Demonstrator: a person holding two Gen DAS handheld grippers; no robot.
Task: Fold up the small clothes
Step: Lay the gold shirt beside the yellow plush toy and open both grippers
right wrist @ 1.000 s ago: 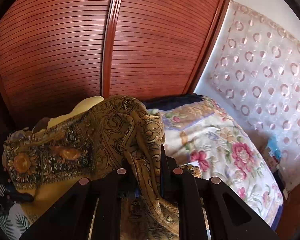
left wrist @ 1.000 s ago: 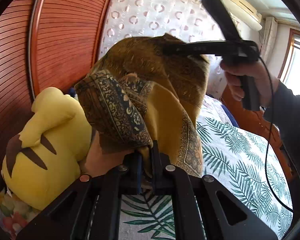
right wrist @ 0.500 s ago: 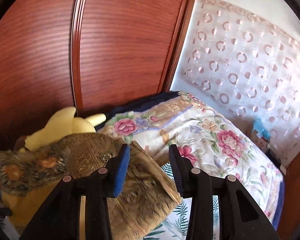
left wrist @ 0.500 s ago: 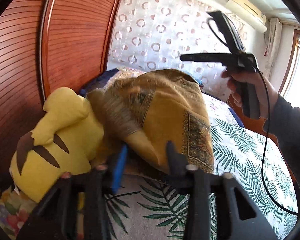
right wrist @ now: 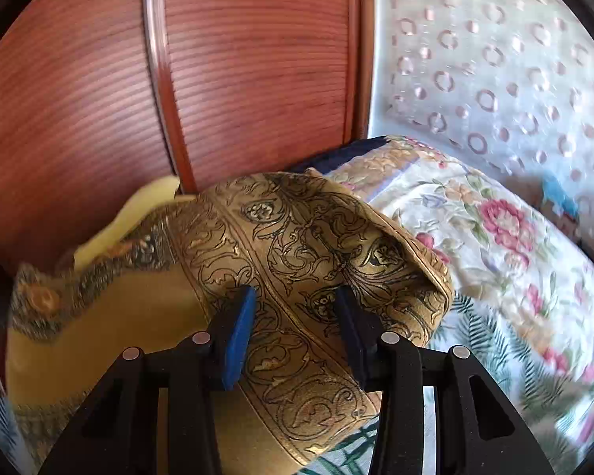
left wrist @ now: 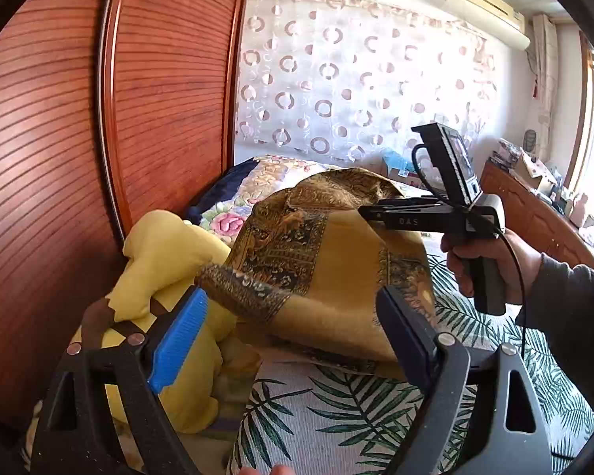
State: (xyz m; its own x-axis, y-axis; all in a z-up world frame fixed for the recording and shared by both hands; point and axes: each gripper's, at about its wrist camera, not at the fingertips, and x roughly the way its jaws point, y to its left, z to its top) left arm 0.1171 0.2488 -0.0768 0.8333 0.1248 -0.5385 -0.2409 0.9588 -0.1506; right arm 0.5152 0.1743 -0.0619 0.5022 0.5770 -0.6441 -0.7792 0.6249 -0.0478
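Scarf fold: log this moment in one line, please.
scarf: loose on bed, against plush toy | left tongs: opening, empty | right tongs: open, over scarf

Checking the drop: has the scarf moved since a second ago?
Yes. The scarf sank from high against the wooden headboard onto the bed.

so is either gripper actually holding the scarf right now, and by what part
Neither holds it. The left gripper is opening, its jaws clear of the gold patterned scarf. The right gripper is open above its border.
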